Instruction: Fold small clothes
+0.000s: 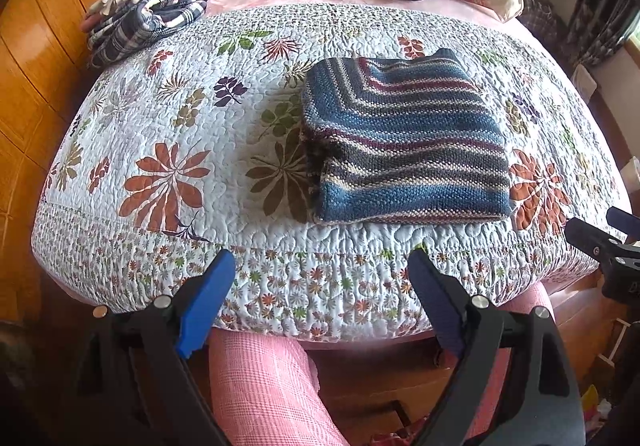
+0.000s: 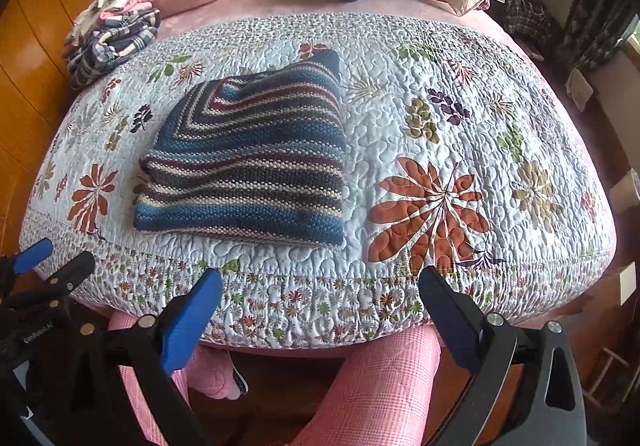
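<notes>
**Striped knit folded; pile pending**

Striped knit [image 1: 404, 141] lies folded square on the quilt [image 1: 180, 125], bed centre. Left hand-held gripper [image 1: 322, 270] and right hand-held gripper [image 2: 320, 286]: both agape, empty, hovering at bed's edge. Rumpled clothes pile [image 1: 148, 13] at far corner appears unfolded, likely next.

- The left gripper [image 1: 322, 270] hangs over the near edge of the bed, jaws spread wide, nothing between them.
- The right gripper [image 2: 320, 286] is level with it at the same near edge, jaws equally wide and empty.
- Each shows at the margin of the other's view, side by side and apart.
- The person's legs [image 1: 260, 386] in pink checked trousers stand below both grippers.
</notes>
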The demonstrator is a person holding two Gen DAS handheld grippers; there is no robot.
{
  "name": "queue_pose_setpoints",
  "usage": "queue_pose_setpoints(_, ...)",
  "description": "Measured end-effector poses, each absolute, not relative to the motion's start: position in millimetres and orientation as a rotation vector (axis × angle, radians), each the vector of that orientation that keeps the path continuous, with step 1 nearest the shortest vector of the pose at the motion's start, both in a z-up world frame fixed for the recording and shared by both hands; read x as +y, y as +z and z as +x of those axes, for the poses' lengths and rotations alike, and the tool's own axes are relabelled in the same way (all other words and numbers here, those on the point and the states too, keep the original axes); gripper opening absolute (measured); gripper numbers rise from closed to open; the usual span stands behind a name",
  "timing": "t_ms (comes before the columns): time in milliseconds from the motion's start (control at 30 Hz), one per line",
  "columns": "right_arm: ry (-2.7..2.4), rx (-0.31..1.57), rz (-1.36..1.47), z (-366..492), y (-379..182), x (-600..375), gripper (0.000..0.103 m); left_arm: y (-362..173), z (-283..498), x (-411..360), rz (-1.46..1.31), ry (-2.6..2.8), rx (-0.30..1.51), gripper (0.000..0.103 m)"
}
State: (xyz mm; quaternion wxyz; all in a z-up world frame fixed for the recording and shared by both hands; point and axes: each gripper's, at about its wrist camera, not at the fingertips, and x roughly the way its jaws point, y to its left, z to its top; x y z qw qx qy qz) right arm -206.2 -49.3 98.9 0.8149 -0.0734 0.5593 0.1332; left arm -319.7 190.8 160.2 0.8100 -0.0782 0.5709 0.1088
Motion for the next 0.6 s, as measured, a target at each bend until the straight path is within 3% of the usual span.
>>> queue_pose_setpoints(600, 0.269, 1.178, -0.139, -201.8, 96.7, -55.0, 0.099, 157.1, -318.4, 189.6, -0.167, 0.225, 1.23, 0.087)
